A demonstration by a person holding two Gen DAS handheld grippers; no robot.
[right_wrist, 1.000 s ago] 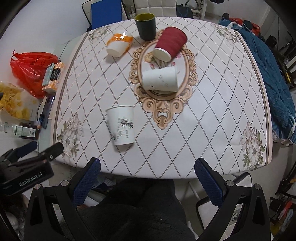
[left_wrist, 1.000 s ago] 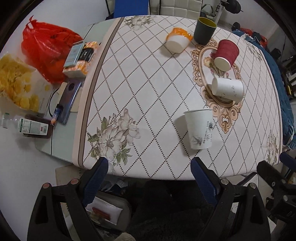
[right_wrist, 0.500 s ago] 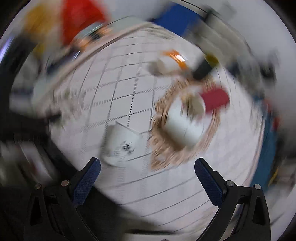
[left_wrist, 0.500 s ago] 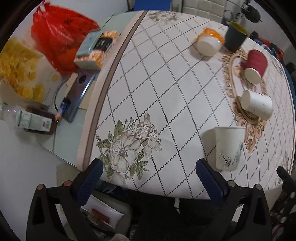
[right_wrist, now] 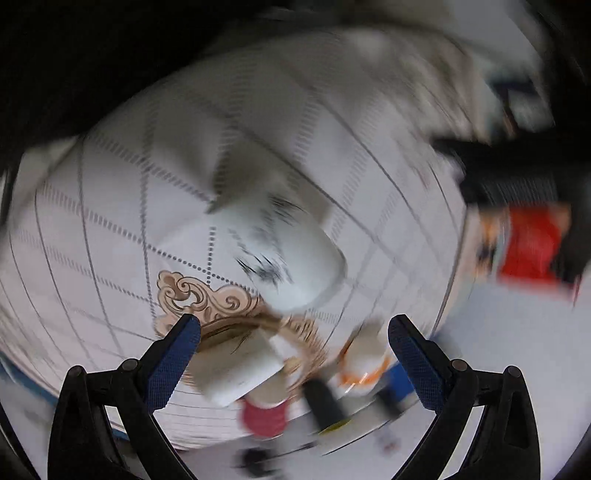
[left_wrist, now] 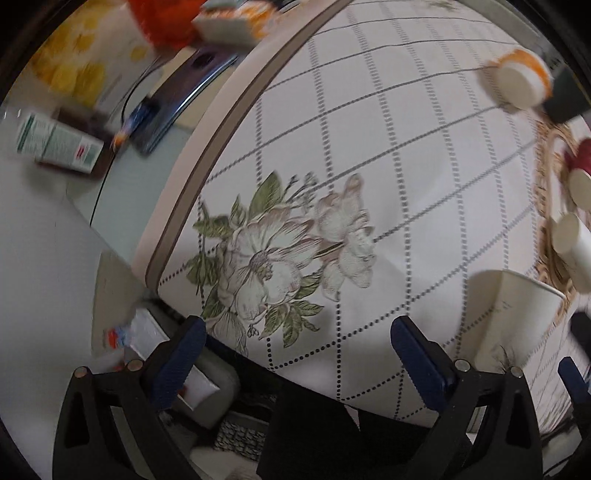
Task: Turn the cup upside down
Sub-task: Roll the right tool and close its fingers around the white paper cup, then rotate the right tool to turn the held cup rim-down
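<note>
Your bench [left_wrist: 369,122] with its diamond-patterned cloth fills the view ahead of both tongs, the printed flower [left_wrist: 280,254] lying just beyond your left tongs [left_wrist: 293,339]; those left tongs hang over the near edge with their blue pads wide apart and nothing between them; your right tongs [right_wrist: 293,338] are likewise spread open and empty, and their view is heavily smeared and turned round; the white cup with the dark sprig print [right_wrist: 280,254] stands on the cloth ahead of the right tongs, roughly centred between the pads but well beyond them, and from the left tongs the same cup [left_wrist: 513,314] sits just past the right-hand pad, mouth up; a plain white cup [left_wrist: 574,247] lies on its side on the gold scroll medallion beyond it, with a red cup [left_wrist: 581,173] farther on; an orange-banded cup [left_wrist: 522,79] lies tipped at the far right, a dark cup [left_wrist: 565,99] touching or just beside it, I cannot tell which; off the cloth, far left of the left tongs, lie a red bag [left_wrist: 162,22] and a labelled bottle [left_wrist: 59,144].
</note>
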